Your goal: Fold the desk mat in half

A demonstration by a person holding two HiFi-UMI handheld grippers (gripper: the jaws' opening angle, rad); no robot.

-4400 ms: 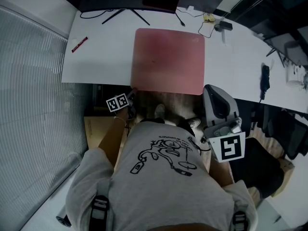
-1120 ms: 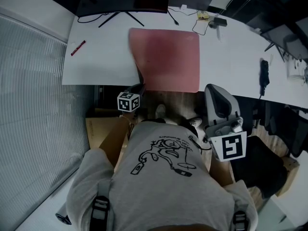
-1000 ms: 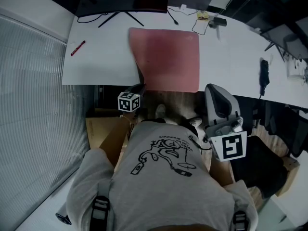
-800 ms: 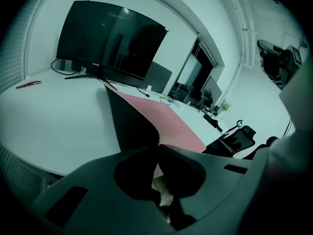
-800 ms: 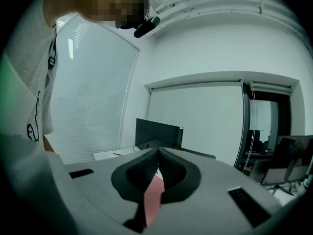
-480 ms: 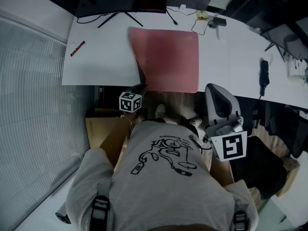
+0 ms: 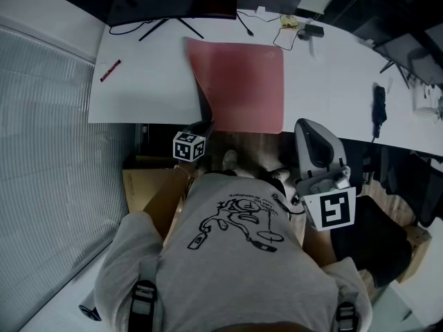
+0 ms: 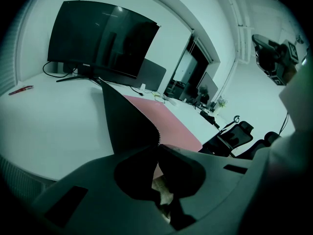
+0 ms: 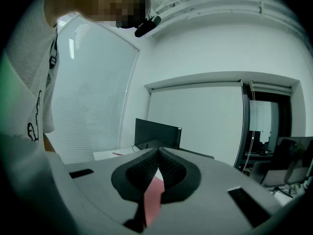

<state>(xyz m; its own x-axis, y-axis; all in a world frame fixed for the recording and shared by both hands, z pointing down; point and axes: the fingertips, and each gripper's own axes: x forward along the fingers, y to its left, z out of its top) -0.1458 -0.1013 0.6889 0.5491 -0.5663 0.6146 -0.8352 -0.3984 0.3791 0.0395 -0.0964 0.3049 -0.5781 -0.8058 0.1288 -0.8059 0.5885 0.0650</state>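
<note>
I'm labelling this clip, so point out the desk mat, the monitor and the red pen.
desk mat (image 7: 242, 81), head view, flat pink middle.
monitor (image 8: 98, 43), left gripper view, centre of dark screen.
red pen (image 7: 110, 70), head view, mid-barrel.

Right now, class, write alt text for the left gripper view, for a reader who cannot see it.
The left gripper is shut on a corner of the desk mat, holding its dark underside raised while the rest lies pink and flat on the white desk. A dark monitor stands behind; a red pen lies far left.

white desk (image 7: 145, 92) – pink mat (image 7: 242, 81), left edge raised; monitor stand (image 7: 166, 25), red pen (image 7: 109, 70), cables (image 7: 247, 26)
</note>
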